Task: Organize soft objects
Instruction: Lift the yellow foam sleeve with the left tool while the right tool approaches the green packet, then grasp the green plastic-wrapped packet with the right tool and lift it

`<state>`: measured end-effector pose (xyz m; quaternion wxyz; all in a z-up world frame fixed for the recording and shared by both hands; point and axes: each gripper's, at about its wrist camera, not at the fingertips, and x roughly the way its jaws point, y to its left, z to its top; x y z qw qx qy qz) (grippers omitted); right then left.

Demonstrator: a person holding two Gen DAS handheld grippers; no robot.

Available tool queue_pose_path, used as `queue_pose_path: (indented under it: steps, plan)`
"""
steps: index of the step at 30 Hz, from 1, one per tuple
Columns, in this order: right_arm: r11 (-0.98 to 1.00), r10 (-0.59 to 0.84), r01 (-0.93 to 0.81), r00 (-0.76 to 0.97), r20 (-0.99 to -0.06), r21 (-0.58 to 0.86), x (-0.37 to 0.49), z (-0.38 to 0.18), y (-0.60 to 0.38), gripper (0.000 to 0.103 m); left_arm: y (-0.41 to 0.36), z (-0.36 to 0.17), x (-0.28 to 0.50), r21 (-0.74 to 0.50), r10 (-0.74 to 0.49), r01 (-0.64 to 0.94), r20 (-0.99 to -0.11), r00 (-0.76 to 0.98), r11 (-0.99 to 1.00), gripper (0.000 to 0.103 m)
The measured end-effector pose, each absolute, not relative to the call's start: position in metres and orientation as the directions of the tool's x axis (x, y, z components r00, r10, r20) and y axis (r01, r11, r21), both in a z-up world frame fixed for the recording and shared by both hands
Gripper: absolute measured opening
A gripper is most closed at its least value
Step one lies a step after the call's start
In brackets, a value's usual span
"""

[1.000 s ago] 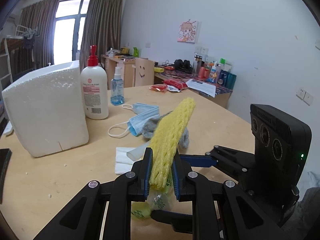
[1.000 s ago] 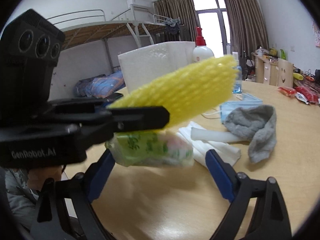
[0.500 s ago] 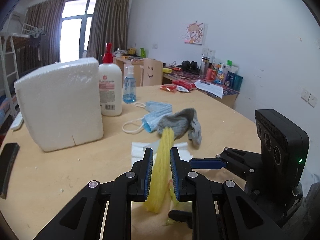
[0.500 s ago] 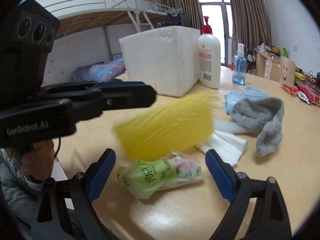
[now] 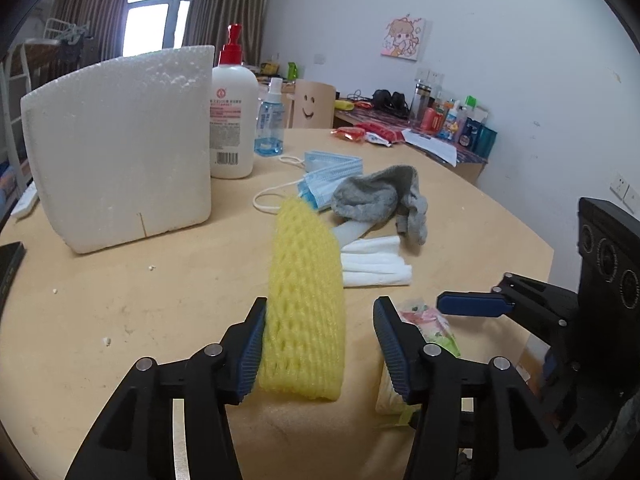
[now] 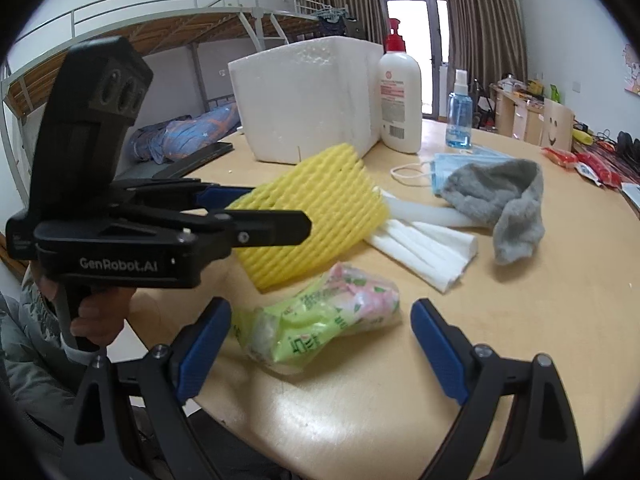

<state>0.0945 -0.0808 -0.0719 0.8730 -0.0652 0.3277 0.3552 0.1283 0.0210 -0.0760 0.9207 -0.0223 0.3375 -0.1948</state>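
Observation:
A yellow foam net sleeve (image 5: 306,304) lies on the wooden table (image 5: 120,320) between the fingers of my left gripper (image 5: 320,344). Its jaws are opening: the left pad still touches the net, the right pad stands apart. In the right wrist view the left gripper (image 6: 272,208) hovers low over the net (image 6: 320,204). My right gripper (image 6: 320,344) is open, with a green tissue pack (image 6: 320,324) lying on the table between its fingers, untouched. A grey sock (image 5: 376,196), blue face masks (image 5: 332,172) and folded white foam sheets (image 5: 376,264) lie beyond.
A white styrofoam box (image 5: 120,144) stands at the back left, beside a lotion bottle (image 5: 232,120) and a blue spray bottle (image 5: 270,128). A black flat object (image 5: 10,268) lies at the table's left edge. A person's hand (image 6: 96,316) holds the left gripper.
The left gripper sank toward the table, the yellow net tipped from upright to flat, and the jaws that pinched it have spread apart. The right gripper stayed open over the tissue pack.

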Motion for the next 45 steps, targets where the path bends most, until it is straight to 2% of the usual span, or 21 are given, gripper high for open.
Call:
queue_pose_path:
  steps: [5,7,9,11,23,31,34,39,45]
  plan:
    - [0.763,0.558,-0.634,0.554,-0.618,0.121,0.092,-0.071,-0.084,0.094,0.026,-0.081,0.133,-0.186,-0.37,0.331,-0.638,0.675,0.925,0.054]
    - [0.769,0.555,-0.627,0.563,-0.613,0.121,0.091,-0.07,-0.084,0.094,0.028,-0.08,0.134,-0.199,-0.375,0.327,-0.641,0.669,0.924,0.044]
    - [0.782,0.543,-0.612,0.58,-0.608,0.115,0.089,-0.068,-0.084,0.094,0.03,-0.082,0.137,-0.218,-0.385,0.324,-0.651,0.655,0.921,0.016]
    - [0.798,0.529,-0.591,0.595,-0.604,0.116,0.089,-0.067,-0.082,0.094,0.033,-0.082,0.137,-0.234,-0.392,0.319,-0.649,0.652,0.919,0.012]
    - [0.878,0.422,-0.47,0.668,-0.612,0.092,0.081,-0.067,-0.061,0.094,0.056,-0.059,0.102,-0.196,-0.352,0.293,-0.546,0.76,0.936,0.011]
    - [0.908,0.372,-0.414,0.724,-0.581,0.064,0.079,-0.069,-0.053,0.094,0.065,-0.053,0.086,-0.178,-0.336,0.285,-0.51,0.792,0.942,0.011]
    - [0.916,0.37,-0.386,0.712,-0.596,0.109,0.086,-0.074,-0.056,0.088,0.071,-0.052,0.08,-0.18,-0.325,0.271,-0.495,0.806,0.945,0.011]
    - [0.925,0.361,-0.351,0.7,-0.617,0.143,0.089,-0.079,-0.057,0.086,0.076,-0.052,0.076,-0.182,-0.315,0.258,-0.49,0.812,0.949,0.011]
    - [0.936,0.338,-0.321,0.694,-0.636,0.146,0.089,-0.082,-0.058,0.064,0.079,-0.052,0.072,-0.186,-0.308,0.248,-0.485,0.819,0.951,0.011]
